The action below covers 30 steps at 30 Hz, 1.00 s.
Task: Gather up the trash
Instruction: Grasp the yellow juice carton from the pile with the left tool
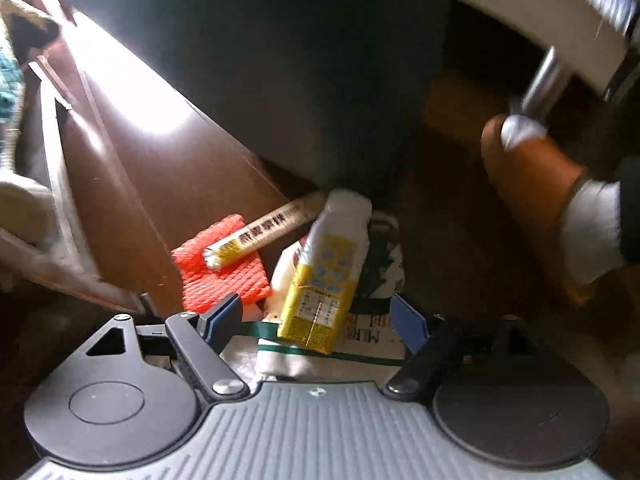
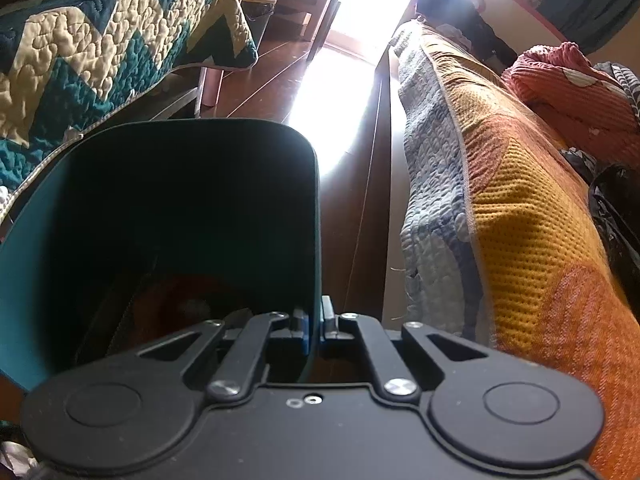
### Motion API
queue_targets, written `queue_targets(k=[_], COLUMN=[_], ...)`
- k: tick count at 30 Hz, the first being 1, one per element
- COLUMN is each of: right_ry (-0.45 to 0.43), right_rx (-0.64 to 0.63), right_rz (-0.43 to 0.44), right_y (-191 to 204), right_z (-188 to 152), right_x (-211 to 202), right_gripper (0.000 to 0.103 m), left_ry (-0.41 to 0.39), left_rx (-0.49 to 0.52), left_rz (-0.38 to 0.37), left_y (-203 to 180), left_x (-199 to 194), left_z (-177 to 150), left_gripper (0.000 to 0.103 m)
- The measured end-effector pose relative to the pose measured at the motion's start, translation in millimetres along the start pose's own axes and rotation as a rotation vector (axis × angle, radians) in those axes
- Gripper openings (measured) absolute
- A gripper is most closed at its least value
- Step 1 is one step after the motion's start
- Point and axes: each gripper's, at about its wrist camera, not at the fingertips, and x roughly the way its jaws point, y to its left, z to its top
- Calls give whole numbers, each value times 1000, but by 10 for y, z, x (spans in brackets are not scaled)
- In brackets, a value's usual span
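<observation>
where sun glares, dark wood floor (image 2: 280, 80), 2 quilted beds (image 2: 520, 200).

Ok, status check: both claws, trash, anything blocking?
Left claw open over the trash pile, yellow bottle between its fingers. Right claw shut on teal bin wall. Nothing blocking.

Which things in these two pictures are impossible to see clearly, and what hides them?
- Left wrist view: the white paper bag lies under the yellow bottle; its print is mostly covered.
- Left wrist view: the bin is dark and cut by the top edge.
- Left wrist view: the chair leg is blurred.
- Right wrist view: the bin's contents are lost in shadow, partly behind the right tongs.
- Right wrist view: glare washes out the floor.
</observation>
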Motion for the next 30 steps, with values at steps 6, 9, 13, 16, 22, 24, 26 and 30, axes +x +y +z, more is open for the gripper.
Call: queue_targets(k=[6,9,13,16,22,24,26,30], right_ry=[-6,-13,-20,-27,-34,-33,-32,-30], right_rx=[-24,-35,-36,-42,-45,-39,-34,-32], right_rz=[9,16,23,20,11,8,7,-2], right_y=[90,123,148,174,190,176,161,151], right_z=[36,53,78,82,88,89,84,63], right_x=[-56,-72,-83,-94,-91,-81,-72,-64], right_gripper=[4,3,3,3,3,3,3,3], left_ry=[67,84,111,113,70,63,58,51], left_rx=[39,24,10,-4,17,14,4,-59], left_rz=[25,31,44,56,62,54,56,58], left_y=[-71,-84,-114,-122,-76,-6,70,260], left_x=[543,697,821,813,436,212,-15,-560], left_z=[-12,49,100,79,-41,-104,-167,-284], left_gripper=[81,81,66,56,53,52,51,51])
